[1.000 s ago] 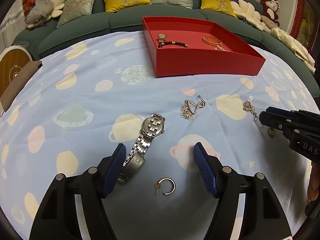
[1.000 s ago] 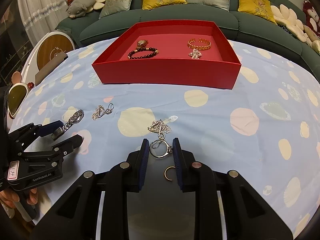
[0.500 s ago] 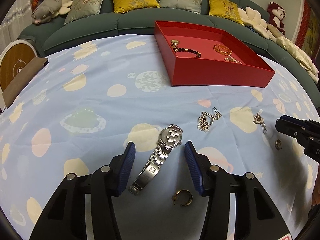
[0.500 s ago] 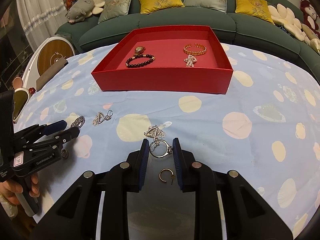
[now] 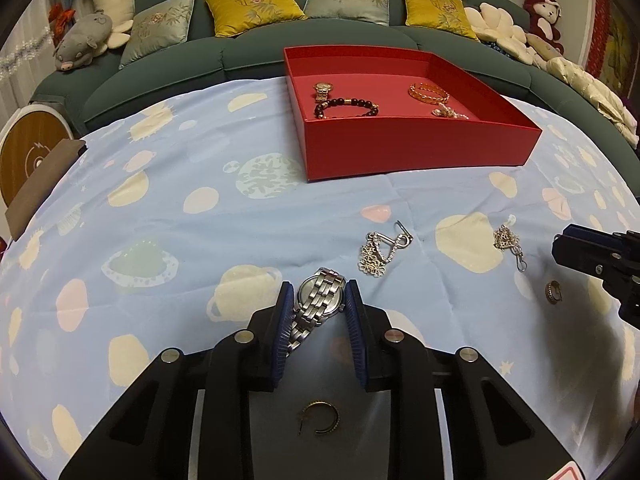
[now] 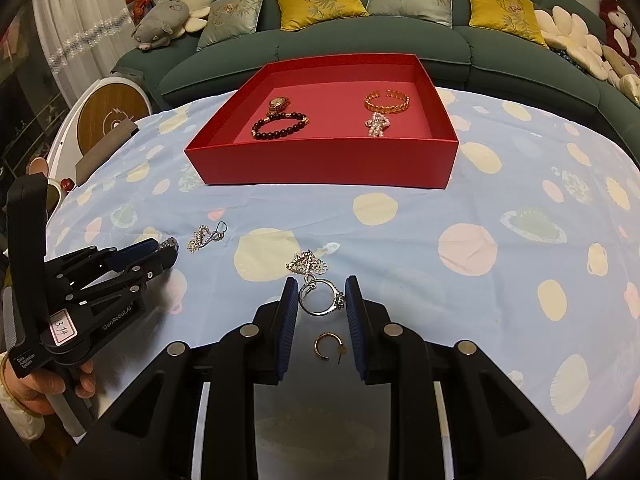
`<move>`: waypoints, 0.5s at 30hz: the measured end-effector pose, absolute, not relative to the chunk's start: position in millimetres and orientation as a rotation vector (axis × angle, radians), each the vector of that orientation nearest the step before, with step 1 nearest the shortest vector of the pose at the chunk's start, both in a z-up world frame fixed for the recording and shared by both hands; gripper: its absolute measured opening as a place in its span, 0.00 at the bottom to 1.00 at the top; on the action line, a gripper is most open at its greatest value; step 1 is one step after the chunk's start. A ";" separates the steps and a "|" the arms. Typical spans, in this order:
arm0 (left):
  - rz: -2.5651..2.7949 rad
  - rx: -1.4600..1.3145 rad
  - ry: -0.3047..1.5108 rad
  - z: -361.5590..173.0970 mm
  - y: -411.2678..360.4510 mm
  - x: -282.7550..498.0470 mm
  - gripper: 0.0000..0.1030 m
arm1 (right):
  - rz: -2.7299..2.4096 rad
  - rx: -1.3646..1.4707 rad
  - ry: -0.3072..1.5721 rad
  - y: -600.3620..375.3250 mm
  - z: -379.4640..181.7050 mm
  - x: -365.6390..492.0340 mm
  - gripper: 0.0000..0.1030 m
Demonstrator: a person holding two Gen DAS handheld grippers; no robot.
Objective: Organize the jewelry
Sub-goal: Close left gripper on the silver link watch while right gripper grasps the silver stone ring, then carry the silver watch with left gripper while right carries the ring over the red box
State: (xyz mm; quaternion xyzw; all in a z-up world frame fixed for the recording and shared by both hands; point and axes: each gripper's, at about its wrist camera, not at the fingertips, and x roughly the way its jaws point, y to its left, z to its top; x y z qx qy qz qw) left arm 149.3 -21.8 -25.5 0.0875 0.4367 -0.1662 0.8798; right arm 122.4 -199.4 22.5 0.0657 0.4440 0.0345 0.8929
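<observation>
Left gripper [image 5: 316, 312]: clamped on the silver metal link-bracelet watch [image 5: 320, 300], case between the pads, band trailing back over the bench. Right gripper [image 6: 322, 300]: closed around the silver stone-set ring [image 6: 322, 298]; pads at both sides of the band, firm contact not confirmable.

Already stowed in the red rectangular cardboard tray [image 5: 420, 148], far ahead of both grippers: gold-tone watch [image 5: 322, 90], dark beaded bracelet [image 5: 346, 106], gold chain-pattern bangle [image 5: 428, 92], pearl cluster brooch [image 5: 450, 112].

Remaining on the blue planet-print cloth: silver filigree earring [image 5: 380, 250] ahead and right of the left gripper; matching filigree earring [image 6: 306, 264] just beyond the right gripper; gold hoop earring [image 5: 320, 418] beneath the left gripper body; second gold hoop earring [image 6: 328, 346] beneath the right gripper body.

Estimated progress: under half. Next: lift both held pieces, carry forward to the tray.
</observation>
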 end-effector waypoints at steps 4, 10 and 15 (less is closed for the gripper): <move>-0.362 0.163 0.933 -23.4 -20.6 144.9 0.22 | 0.065 0.141 0.926 -198.8 20.9 124.3 0.23; -0.364 0.108 0.928 -6.7 -13.1 142.7 0.22 | 0.063 0.146 0.907 -193.3 26.5 128.9 0.23; -0.375 0.067 0.889 16.0 -8.8 141.4 0.22 | 0.068 0.154 0.879 -186.7 36.0 136.5 0.23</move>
